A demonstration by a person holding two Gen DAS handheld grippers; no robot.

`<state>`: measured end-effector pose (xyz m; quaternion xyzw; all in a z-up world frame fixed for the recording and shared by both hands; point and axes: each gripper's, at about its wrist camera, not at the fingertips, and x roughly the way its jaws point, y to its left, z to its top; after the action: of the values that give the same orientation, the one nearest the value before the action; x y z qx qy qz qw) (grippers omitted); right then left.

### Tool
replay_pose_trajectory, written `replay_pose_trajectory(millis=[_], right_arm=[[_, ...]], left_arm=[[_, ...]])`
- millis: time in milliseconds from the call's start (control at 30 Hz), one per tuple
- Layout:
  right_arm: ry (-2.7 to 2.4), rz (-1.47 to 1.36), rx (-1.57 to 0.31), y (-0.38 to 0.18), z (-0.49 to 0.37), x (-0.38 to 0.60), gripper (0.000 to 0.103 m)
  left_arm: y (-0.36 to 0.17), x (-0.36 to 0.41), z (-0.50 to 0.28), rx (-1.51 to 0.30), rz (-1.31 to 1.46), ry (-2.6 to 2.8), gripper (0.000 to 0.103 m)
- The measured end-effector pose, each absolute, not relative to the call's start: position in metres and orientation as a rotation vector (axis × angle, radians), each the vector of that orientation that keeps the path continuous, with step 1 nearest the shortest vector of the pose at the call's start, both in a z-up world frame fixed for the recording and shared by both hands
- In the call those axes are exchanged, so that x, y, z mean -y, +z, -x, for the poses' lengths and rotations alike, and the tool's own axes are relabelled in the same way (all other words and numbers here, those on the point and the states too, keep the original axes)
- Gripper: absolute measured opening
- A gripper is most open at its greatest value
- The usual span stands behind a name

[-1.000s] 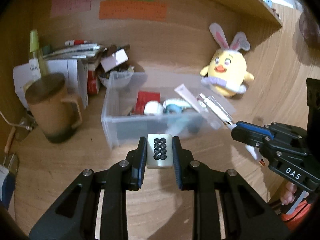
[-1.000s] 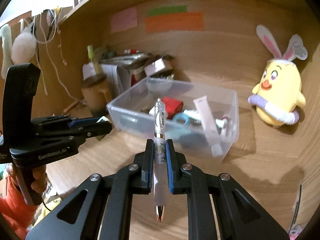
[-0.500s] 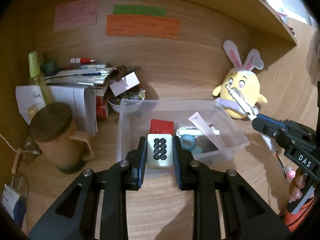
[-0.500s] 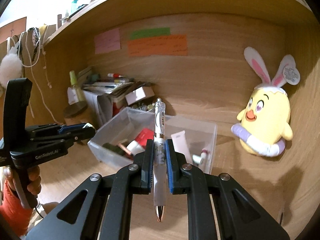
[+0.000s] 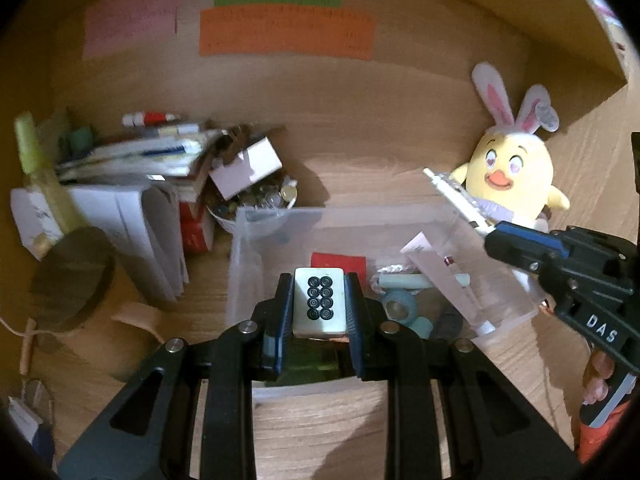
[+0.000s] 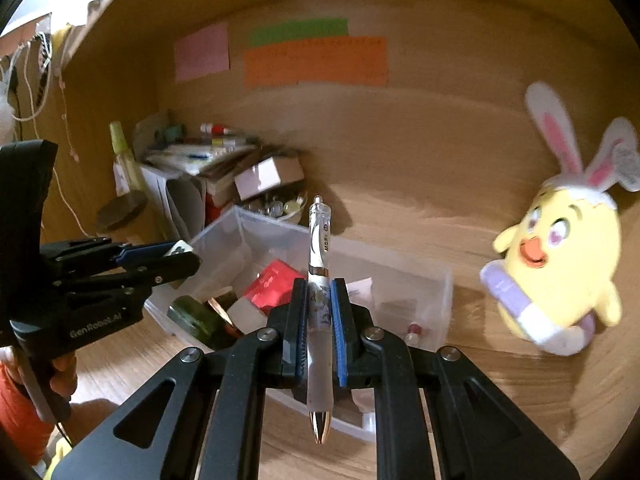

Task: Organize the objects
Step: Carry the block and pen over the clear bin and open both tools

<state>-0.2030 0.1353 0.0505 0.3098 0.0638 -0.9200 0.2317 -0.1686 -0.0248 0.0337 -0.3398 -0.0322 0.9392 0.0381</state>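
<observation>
My left gripper (image 5: 319,304) is shut on a white mahjong tile (image 5: 319,300) with black circles, held over the near part of a clear plastic bin (image 5: 256,236). My right gripper (image 6: 319,312) is shut on a clear pen (image 6: 319,264), held upright over the same bin (image 6: 436,280). The right gripper also shows in the left wrist view (image 5: 496,236), over the bin's right wall, with the pen (image 5: 456,200) sticking up. The left gripper shows in the right wrist view (image 6: 180,256). The bin holds a red packet (image 5: 340,260), tape rolls, a tube and other small items.
A yellow bunny-eared plush (image 5: 516,176) sits right of the bin. A lidded brown mug (image 5: 72,280), stacked papers and boxes (image 5: 132,184) and a bowl of small items (image 5: 260,200) crowd the left. Coloured notes (image 5: 284,32) hang on the wooden back wall.
Both grippers have moved forward over the bin, which now lies closer and lower in both views. Each holds the same object as before.
</observation>
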Motion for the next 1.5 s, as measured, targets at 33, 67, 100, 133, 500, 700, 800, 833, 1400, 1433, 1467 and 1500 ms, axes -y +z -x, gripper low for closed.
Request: replay_pose_trajectory(millis=[33,67,100,133,500,700,800,833,1400,1433,1467,1500], right_arm=[[-2.521,-0.866,-0.178,0.047,0.206,-0.134,0.010],[-2.512,-0.887,-0.179,0.042,0.211,-0.132,0.010],[-2.505,-0.908,-0.182,0.037,0.215,-0.131,0.010],[-2.498,-0.926,-0.183,0.032,0.219,-0.130,0.010],[-2.437,-1.048,-0.193,0.000,0.238,-0.123,0.010],[-2.409,-1.079,-0.233,-0.006,0.238,-0.115,0.010],[-2.411,-1.076,-0.238,-0.002,0.235,-0.116,0.011],[-2.411,-1.072,-0.235,-0.001,0.235,-0.116,0.011],[-2.559,-0.901,-0.189,0.037,0.172,-0.146,0.053],[-2.561,-0.895,-0.180,0.038,0.168,-0.148,0.056],[-2.563,-0.887,-0.171,0.039,0.165,-0.149,0.059],[-2.569,-0.875,-0.162,0.040,0.161,-0.150,0.066]], left_arm=[[0.030,0.024,0.173,0.102,1.059,2.873,0.024],[0.026,0.024,0.177,0.100,1.077,2.866,0.024],[0.022,0.024,0.180,0.097,1.091,2.863,0.024],[0.019,0.023,0.183,0.093,1.103,2.858,0.024],[-0.001,0.018,0.198,0.070,1.169,2.807,0.024],[0.000,0.014,0.197,0.055,1.165,2.794,0.024],[0.001,0.013,0.193,0.041,1.157,2.797,0.025],[0.003,0.013,0.191,0.037,1.153,2.795,0.025],[0.026,0.011,0.139,0.026,1.020,2.830,0.068],[0.026,0.011,0.137,0.022,1.016,2.830,0.071],[0.027,0.010,0.134,0.014,1.010,2.834,0.074],[0.027,0.010,0.131,0.006,1.001,2.841,0.076]])
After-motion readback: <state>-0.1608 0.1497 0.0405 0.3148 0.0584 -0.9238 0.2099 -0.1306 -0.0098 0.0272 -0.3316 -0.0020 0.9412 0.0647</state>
